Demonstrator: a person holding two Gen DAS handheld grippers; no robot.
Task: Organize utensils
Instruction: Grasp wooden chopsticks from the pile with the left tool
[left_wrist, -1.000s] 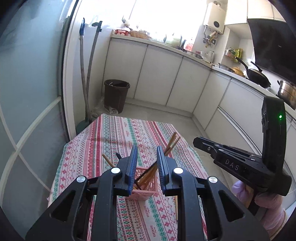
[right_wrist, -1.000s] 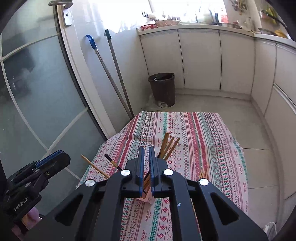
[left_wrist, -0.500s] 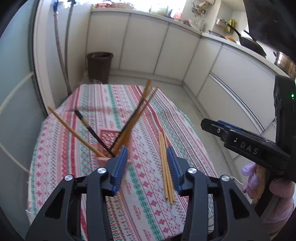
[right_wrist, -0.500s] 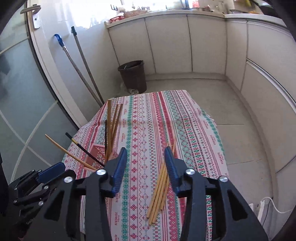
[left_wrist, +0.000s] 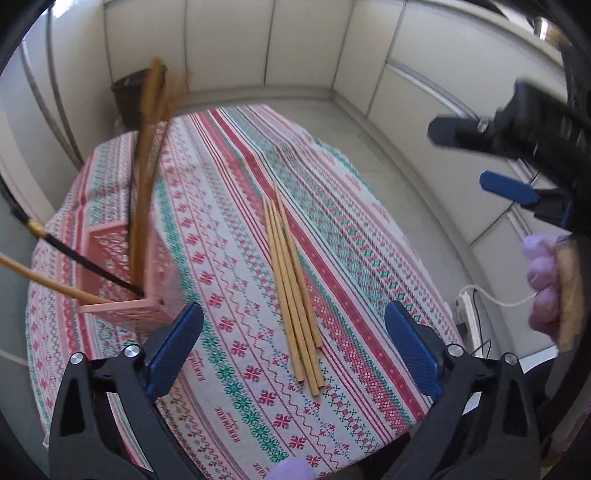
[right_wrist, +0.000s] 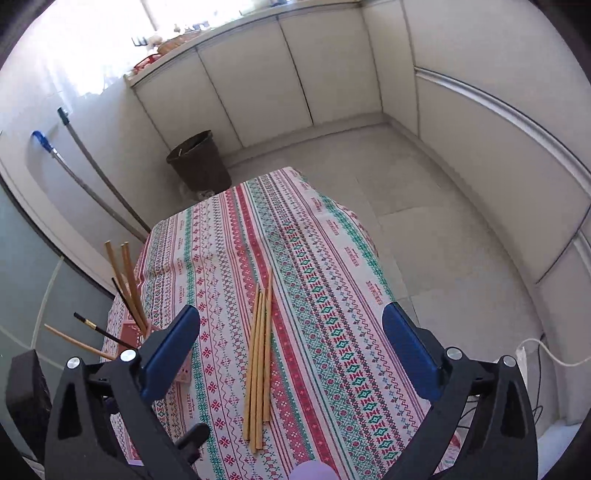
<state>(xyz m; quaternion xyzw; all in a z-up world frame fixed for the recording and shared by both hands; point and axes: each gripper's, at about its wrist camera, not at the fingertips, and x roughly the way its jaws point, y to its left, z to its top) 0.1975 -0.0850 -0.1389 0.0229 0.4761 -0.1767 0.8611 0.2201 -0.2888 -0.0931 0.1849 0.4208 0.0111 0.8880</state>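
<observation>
Several loose wooden chopsticks (left_wrist: 291, 291) lie side by side on the patterned tablecloth (left_wrist: 229, 206), near the centre of the left wrist view. The left gripper (left_wrist: 293, 349) has its blue pads (left_wrist: 173, 349) spread wide and empty above the near ends of the bundle. At 9 o'clock stands a pink basket (left_wrist: 155, 280) with more chopsticks leaning out of it. The right gripper (left_wrist: 487, 162) appears at 2 o'clock, blurred, its fingers apart.

Across the right wrist view, the same chopsticks (right_wrist: 260, 365) lie at centre, pointing toward 12 o'clock. The right gripper (right_wrist: 291, 354) is open wide with nothing between its pads (right_wrist: 410, 354). The basket (right_wrist: 131, 334) sits at 8 o'clock, partly hidden behind the left finger. A dark bin (right_wrist: 199, 162) stands on the floor at 11 o'clock.
</observation>
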